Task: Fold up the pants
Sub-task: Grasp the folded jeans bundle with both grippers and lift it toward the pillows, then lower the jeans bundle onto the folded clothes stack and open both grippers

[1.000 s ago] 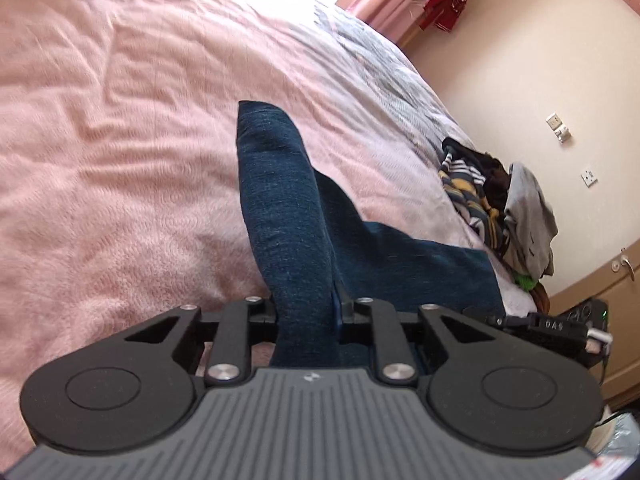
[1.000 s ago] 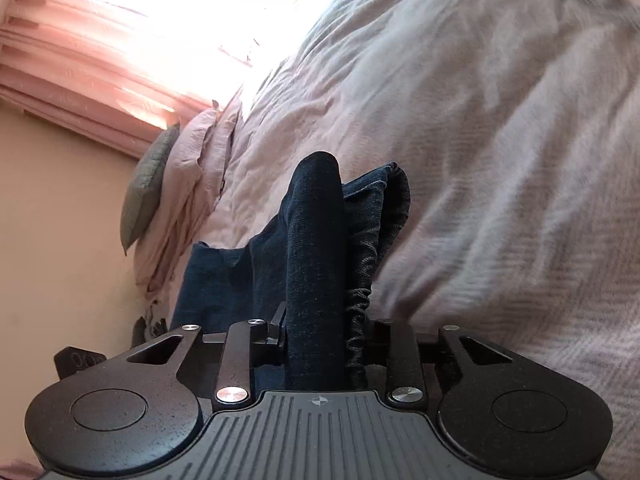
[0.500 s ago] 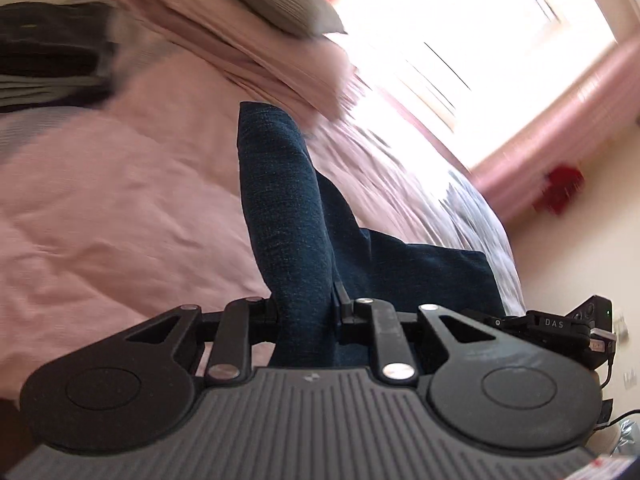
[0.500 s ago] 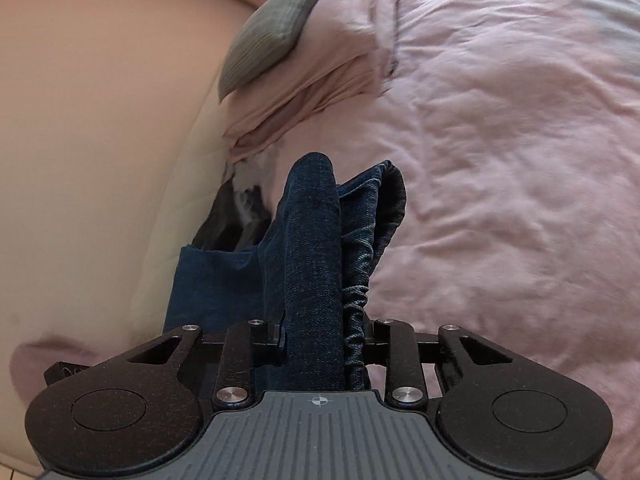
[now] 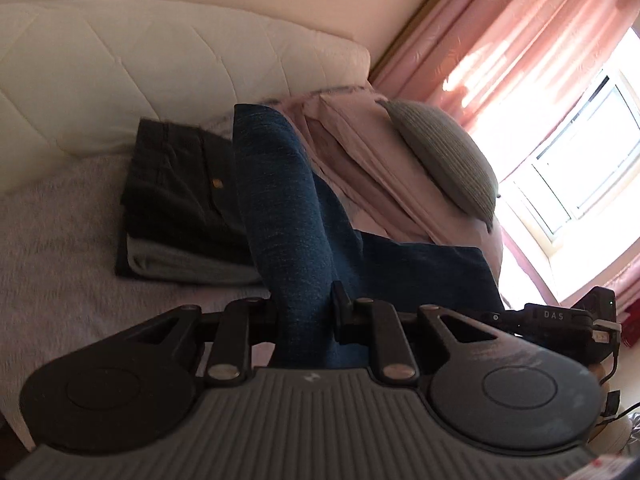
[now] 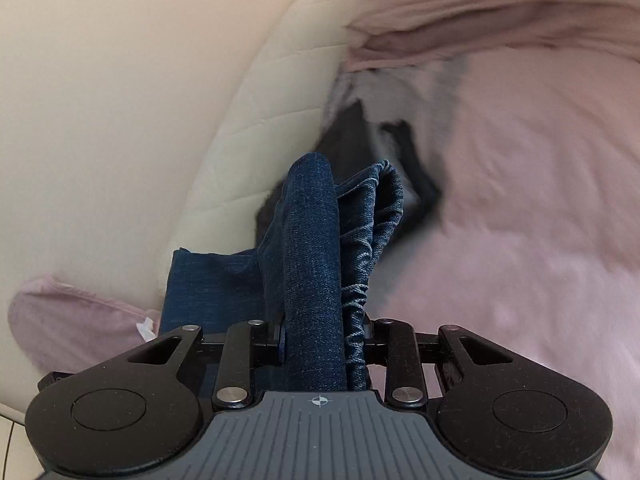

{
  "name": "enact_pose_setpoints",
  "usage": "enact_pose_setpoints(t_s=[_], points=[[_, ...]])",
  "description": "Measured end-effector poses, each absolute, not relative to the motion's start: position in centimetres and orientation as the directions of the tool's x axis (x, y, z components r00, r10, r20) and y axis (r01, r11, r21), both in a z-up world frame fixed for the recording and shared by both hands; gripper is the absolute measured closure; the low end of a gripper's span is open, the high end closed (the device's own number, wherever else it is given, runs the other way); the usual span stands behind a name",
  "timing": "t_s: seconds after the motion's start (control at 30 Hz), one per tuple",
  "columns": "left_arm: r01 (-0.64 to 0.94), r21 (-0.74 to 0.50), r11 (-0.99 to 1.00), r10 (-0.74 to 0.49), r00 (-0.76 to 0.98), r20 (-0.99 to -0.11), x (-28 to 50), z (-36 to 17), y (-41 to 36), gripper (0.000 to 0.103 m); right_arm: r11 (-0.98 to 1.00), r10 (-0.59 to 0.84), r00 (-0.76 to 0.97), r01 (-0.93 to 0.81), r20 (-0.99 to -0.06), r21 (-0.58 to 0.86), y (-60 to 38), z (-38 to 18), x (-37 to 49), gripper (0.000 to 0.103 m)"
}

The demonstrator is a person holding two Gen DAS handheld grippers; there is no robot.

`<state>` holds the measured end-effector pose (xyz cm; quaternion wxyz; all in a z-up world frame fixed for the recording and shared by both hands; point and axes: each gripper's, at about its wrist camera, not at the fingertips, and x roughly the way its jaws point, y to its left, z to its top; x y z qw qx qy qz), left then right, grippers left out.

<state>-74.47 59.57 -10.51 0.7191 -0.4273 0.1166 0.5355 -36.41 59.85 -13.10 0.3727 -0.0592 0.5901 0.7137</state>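
The folded dark blue denim pants are held off the bed by both grippers. My left gripper is shut on one end of the fold, and the cloth rises thick between its jaws and spreads to the right. My right gripper is shut on the pants at the end with the gathered elastic waistband. The fingertips of both grippers are buried in denim. Behind the pants in the left wrist view lies a stack of folded dark and grey clothes.
The pink bedspread lies below. A cream quilted headboard rises behind the stack. Pink pillows and a grey cushion sit to the right, before pink curtains and a bright window. The other gripper's body shows at right.
Both grippers have swung with the pants from the middle of the bed toward the headboard. The stack of folded clothes now sits close behind the pants. The grips have not changed.
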Motion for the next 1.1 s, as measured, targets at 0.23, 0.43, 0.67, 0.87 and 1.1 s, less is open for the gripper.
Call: enact_pose_setpoints(t_s=[0.23, 0.43, 0.67, 0.87, 1.1], points=[[-0.862, -0.505, 0.034, 0.747, 0.358, -0.561, -81.0, -10.4, 73.1, 0.086, -0.163, 0.47, -0.743, -0.604, -0.477, 0.78, 77.3, -12.7, -44.0, 0.077], [-0.853, -0.523, 0.013, 0.744, 0.357, -0.564, -83.2, -12.8, 80.3, 0.086, -0.188, 0.466, -0.747, -0.607, -0.474, 0.772, 85.9, -14.8, -46.2, 0.077], [-0.854, -0.519, -0.027, 0.69, 0.36, -0.628, -83.7, -18.3, 83.2, 0.086, -0.111, 0.412, -0.744, -0.615, -0.527, 0.781, 90.0, -20.3, -46.9, 0.077], [-0.867, -0.493, -0.065, 0.665, 0.331, -0.67, -84.6, -22.6, 83.2, 0.079, -0.072, 0.409, -0.72, -0.638, -0.561, 0.766, 89.1, -24.2, -47.0, 0.072], [-0.922, -0.363, -0.133, 0.672, 0.185, -0.717, -85.4, -22.0, 81.5, 0.065, -0.03, 0.583, -0.479, -0.82, -0.656, 0.572, 88.8, -22.5, -47.0, 0.05]])
